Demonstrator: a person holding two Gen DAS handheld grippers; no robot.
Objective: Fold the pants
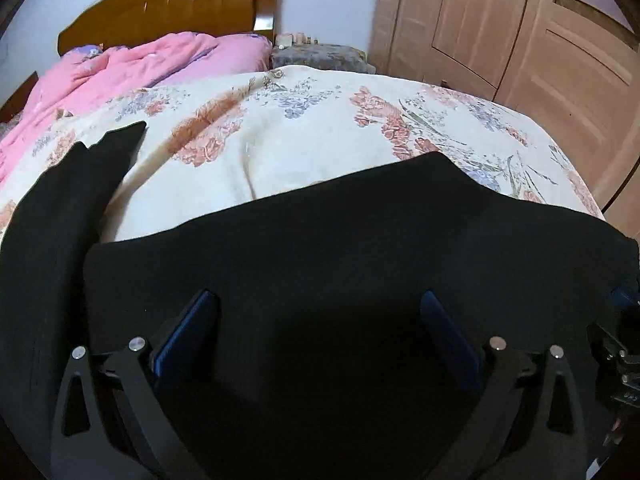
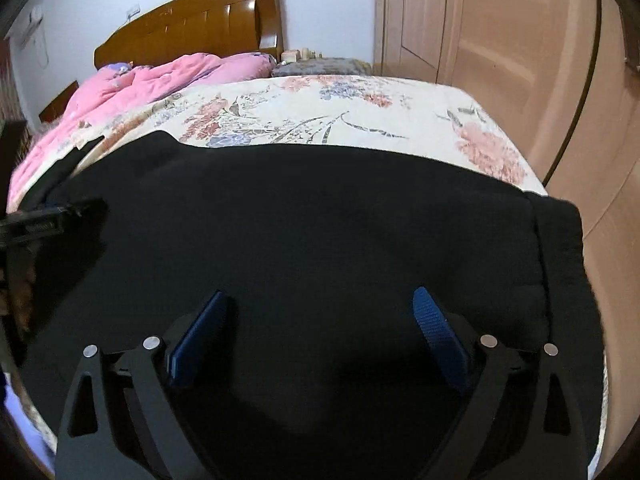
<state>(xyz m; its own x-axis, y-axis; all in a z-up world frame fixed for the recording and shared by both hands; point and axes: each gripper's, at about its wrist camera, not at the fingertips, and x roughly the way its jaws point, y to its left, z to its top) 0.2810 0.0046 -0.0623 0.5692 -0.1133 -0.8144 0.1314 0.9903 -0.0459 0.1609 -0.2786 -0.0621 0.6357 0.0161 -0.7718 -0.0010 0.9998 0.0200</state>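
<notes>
Black pants (image 1: 340, 240) lie spread across the near end of a bed with a floral sheet (image 1: 280, 136). One leg (image 1: 68, 192) runs off to the far left. In the right wrist view the pants (image 2: 320, 220) fill the foreground, with a seamed band (image 2: 560, 248) at the right edge. My left gripper (image 1: 318, 300) is open just above the fabric, with nothing between its blue pads (image 1: 188, 328). My right gripper (image 2: 322, 300) is open over the pants too, pads (image 2: 436, 328) wide apart. The right gripper's body shows at the left view's right edge (image 1: 616, 352).
A pink quilt (image 1: 120, 68) is heaped at the head of the bed under a wooden headboard (image 1: 168, 4). A wooden wardrobe (image 1: 520, 24) stands to the right of the bed. A grey covered nightstand (image 1: 320, 56) sits in the far corner.
</notes>
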